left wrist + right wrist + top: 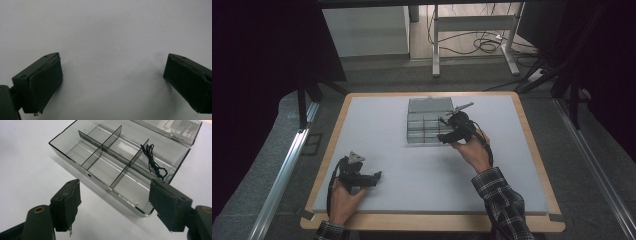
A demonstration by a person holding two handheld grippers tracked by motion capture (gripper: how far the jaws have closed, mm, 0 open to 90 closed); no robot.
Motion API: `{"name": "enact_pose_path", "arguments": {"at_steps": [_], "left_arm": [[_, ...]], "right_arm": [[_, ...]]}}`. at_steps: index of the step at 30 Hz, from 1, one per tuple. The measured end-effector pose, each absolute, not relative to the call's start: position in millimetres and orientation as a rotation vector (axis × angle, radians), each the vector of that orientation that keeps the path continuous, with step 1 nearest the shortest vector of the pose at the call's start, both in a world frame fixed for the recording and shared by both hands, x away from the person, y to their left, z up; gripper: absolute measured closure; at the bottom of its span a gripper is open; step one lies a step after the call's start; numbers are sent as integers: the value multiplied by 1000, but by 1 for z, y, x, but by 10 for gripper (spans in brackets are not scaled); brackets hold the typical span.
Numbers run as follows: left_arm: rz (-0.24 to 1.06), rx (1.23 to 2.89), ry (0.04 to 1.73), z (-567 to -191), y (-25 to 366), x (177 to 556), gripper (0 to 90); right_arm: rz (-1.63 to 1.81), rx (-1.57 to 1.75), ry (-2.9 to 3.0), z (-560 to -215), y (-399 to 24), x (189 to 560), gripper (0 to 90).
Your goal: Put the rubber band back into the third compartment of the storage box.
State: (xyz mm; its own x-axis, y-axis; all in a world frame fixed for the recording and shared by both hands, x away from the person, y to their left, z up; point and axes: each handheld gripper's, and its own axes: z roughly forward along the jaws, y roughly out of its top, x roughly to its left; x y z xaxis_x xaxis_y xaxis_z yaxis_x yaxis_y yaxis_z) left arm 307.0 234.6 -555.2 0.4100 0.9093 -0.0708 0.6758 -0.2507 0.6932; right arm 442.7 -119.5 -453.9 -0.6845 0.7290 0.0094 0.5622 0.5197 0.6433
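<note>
A clear smoky-grey plastic organiser box with its lid folded back lies toward the far middle of the white-topped desk with a pale wooden rim. In the right gripper view the box is split by dark dividers into 6 compartments, and a thin black cord, loosely tangled, lies in 1 end compartment next to the hinged lid.

The right gripper hovers at the box's right-hand edge in the high view, held by a hand whose sleeve is a dark plaid. Its fingers stand wide apart with nothing between them; the box's near wall lies just beyond their tips, not touched by either pad. The cord lies apart from both fingers, inside the box.

The left gripper rests low at the near left of the desk, well apart from the box, with a grey 3-cornered plate on top. In its own view its 2 fingers are spread wide over bare white surface, holding nothing.
</note>
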Motion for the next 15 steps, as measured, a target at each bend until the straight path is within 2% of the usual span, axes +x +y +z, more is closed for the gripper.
{"name": "enact_pose_path", "arguments": {"at_steps": [15], "left_arm": [[459, 2016, 1343, -555, 235, 307, 21]], "right_arm": [[931, 1072, 2485, -459, -130, 426, 215]]}}
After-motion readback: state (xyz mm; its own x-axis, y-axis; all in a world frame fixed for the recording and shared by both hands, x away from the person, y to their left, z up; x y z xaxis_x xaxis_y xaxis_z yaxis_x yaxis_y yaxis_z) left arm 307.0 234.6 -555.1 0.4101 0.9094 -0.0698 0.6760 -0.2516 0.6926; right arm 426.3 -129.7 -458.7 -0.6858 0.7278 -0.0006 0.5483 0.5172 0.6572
